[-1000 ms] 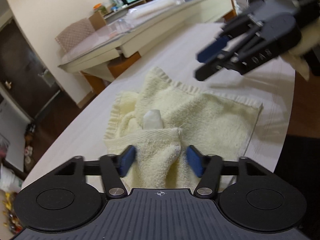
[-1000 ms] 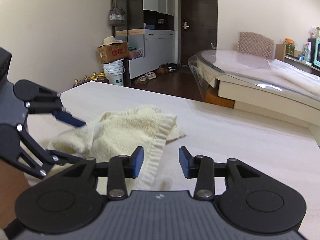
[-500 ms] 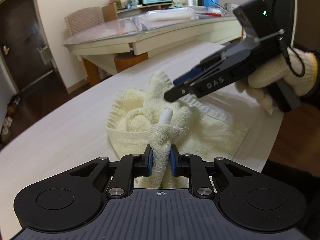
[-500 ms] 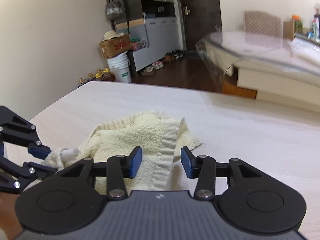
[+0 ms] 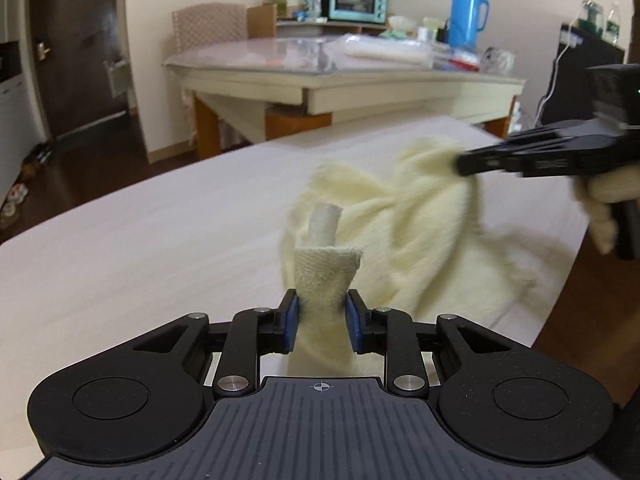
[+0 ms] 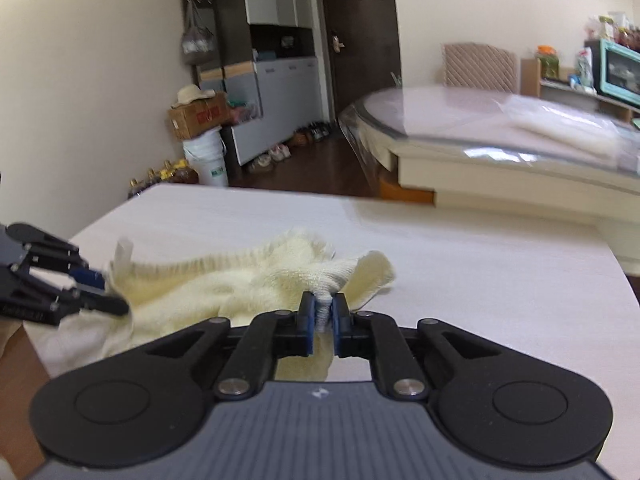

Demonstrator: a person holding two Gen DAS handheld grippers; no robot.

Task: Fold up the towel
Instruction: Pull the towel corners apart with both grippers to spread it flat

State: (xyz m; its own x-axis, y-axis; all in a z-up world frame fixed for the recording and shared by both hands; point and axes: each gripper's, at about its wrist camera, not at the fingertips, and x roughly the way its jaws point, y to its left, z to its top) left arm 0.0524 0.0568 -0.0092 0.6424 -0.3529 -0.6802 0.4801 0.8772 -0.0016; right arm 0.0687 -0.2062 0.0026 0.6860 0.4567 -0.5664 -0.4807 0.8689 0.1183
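Note:
A pale yellow towel [image 5: 404, 224] hangs bunched between my two grippers above the white table [image 5: 140, 240]. My left gripper [image 5: 322, 320] is shut on one corner of the towel, with its white label [image 5: 325, 226] sticking up. My right gripper [image 6: 323, 322] is shut on another corner of the towel [image 6: 240, 280]. In the left wrist view the right gripper [image 5: 464, 166] holds the towel at the upper right. In the right wrist view the left gripper [image 6: 100, 288] holds it at the far left.
The table's right edge [image 5: 560, 300] runs close to the towel. A second table [image 5: 344, 76] with a glass top, a blue flask [image 5: 466, 12] and a teal oven [image 5: 354, 0] stands behind. A door [image 6: 360, 36] and cabinets [image 6: 276, 80] lie beyond.
My right gripper has shut on a towel corner and lifted it. My left gripper, shut half a second ago, has raised its corner. The towel has come up off the table.

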